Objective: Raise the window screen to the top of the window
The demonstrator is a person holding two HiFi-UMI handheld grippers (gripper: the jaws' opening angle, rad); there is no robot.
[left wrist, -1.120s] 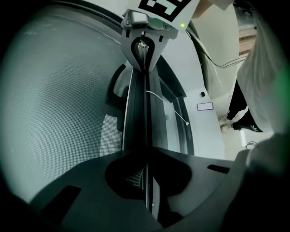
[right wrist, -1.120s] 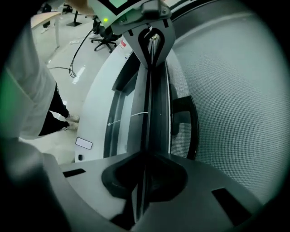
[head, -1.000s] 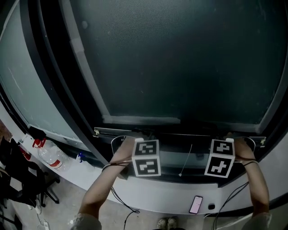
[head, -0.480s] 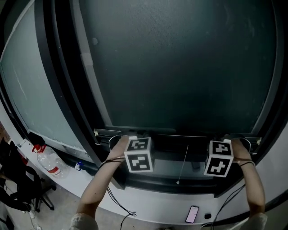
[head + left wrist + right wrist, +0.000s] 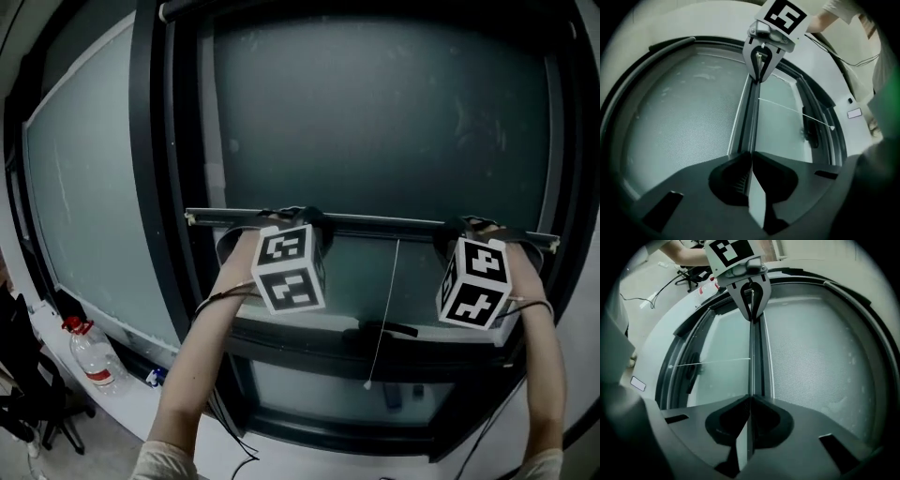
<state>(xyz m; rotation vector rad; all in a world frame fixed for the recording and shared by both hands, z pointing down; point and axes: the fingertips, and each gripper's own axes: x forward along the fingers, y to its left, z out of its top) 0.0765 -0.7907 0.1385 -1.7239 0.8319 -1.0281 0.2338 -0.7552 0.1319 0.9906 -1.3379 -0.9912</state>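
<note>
Both grippers are clenched on the bottom bar [image 5: 375, 223] of the window screen [image 5: 375, 112]. The left gripper [image 5: 296, 217] is closed near the bar's left end and the right gripper [image 5: 476, 227] near its right end. In the left gripper view the jaws are seen pressed together on the bar's thin edge [image 5: 749, 117], with nothing else between them. The right gripper view shows the same grip on the bar [image 5: 753, 357]. In each of these views the other gripper is seen at the far end of the bar, likewise closed on it.

The bar's long axis lies across the window, running sideways from one gripper to the other. In the head view it stands about halfway up the pane. The mesh is stretched above it and bare glass [image 5: 356, 281] is exposed below. A pull cord [image 5: 386, 309] hangs from about the bar's middle, between the two grippers and touched by neither.

The top of the window frame [image 5: 281, 7] lies straight above the bar, well apart from it, so the task is judged about half done. The coming move is judged to turn on the bar being kept level. Neither hand is nearer the top, and an equal lift on both ends is called for, or the bar may be skewed in its side tracks.
</note>
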